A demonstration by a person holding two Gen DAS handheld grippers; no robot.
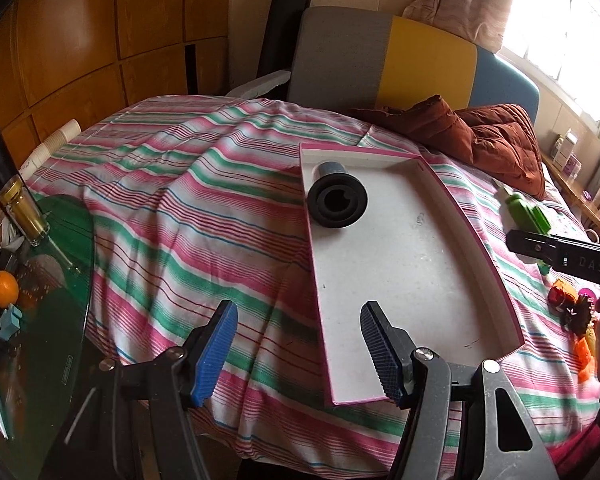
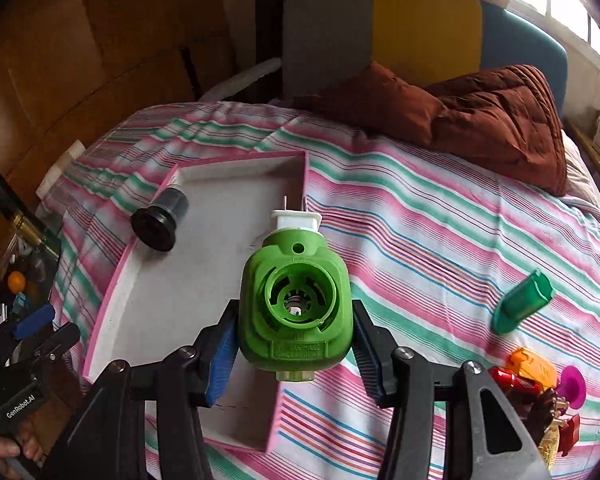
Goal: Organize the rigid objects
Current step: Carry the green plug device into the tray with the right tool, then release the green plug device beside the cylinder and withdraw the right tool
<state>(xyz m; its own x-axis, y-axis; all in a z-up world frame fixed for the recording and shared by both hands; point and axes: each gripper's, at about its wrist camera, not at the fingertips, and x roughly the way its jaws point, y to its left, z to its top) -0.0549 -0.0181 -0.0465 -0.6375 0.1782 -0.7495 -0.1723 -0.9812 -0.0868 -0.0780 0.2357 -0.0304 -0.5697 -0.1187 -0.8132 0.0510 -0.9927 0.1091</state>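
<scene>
The right hand-held gripper [image 2: 294, 346] is clamped on a green plug-in device [image 2: 295, 307], which is gripped by its two sides between the blue pads, its white plug end turned away from the gripper. The device is held above the right wall of a shallow white tray with pink edges [image 2: 118, 276], which lies on a striped bedsheet [image 2: 440, 232]. Ahead of this gripper and to its left, a black cylindrical part [image 2: 160, 218] is seen lying on its side in the tray's far corner. To the right of the gripper, a dark green cap [image 2: 524, 306] is left on the sheet, and a cluster of small coloured toys [image 2: 536, 384] lies nearer still on that side. The left hand-held gripper [image 1: 300, 354] is held with its jaws apart and nothing between them, over the tray's near left edge [image 1: 320, 320].
</scene>
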